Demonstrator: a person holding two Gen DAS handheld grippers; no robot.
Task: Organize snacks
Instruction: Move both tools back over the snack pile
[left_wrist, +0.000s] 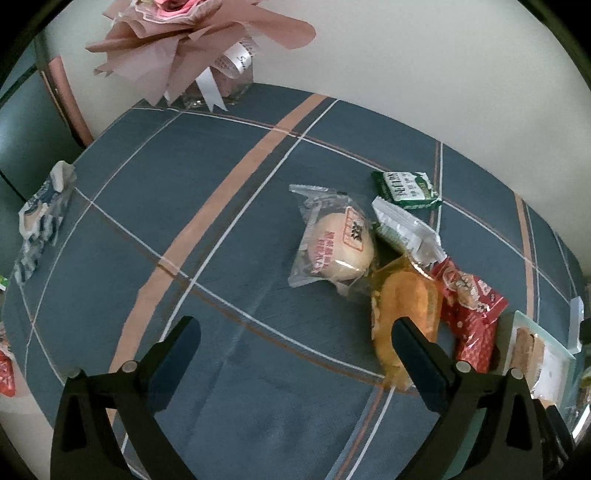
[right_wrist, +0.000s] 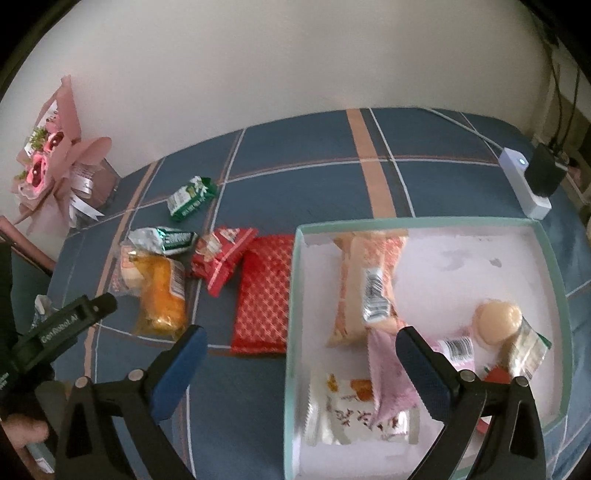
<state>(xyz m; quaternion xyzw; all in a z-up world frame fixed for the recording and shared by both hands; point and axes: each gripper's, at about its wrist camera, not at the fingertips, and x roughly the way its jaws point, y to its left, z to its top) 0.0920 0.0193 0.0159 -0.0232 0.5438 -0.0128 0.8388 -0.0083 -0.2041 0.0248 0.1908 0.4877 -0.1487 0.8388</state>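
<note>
Loose snacks lie on the blue plaid cloth: an orange cake packet, a clear-wrapped bun, a silver-green packet, a green packet, a small red packet and a large red patterned packet. A white box with a teal rim holds several snacks. My left gripper is open and empty above the cloth, its right finger beside the orange packet. My right gripper is open and empty over the box's left rim.
A pink paper bouquet stands at the back by the wall. A blue-white packet lies at the cloth's left edge. A white power strip with a black plug sits at the back right. The left gripper's body shows at the lower left.
</note>
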